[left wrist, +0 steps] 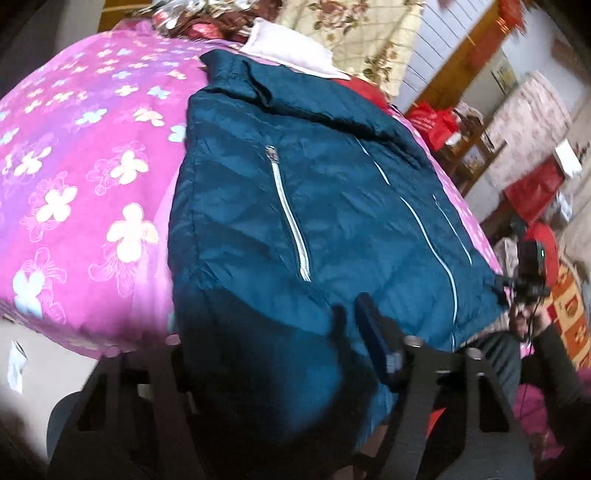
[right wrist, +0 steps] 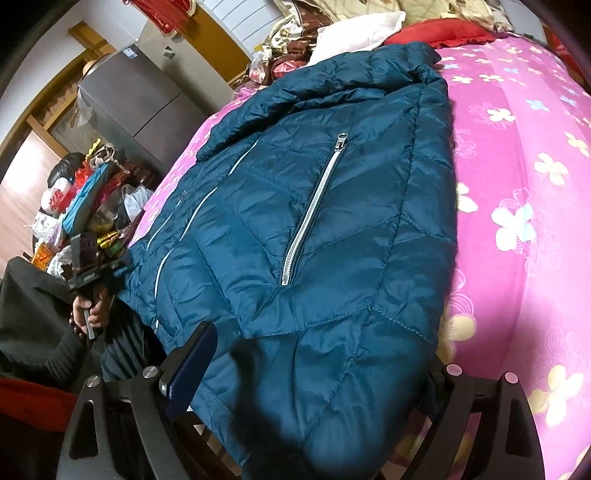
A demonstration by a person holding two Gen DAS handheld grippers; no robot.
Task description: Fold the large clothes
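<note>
Jacket (right wrist: 314,221): dark teal, quilted, silver-white zips. Bedcover (right wrist: 517,184), right of frame: magenta with cream and pale-blue flowers. Pillow (right wrist: 443,31), top: red. Gripper fingers (right wrist: 192,369): dark blue.

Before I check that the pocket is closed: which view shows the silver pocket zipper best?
The right wrist view: the silver pocket zipper is sharp there, teeth and pull visible. The left wrist view shows a zipper too, but motion-blurred.
</note>
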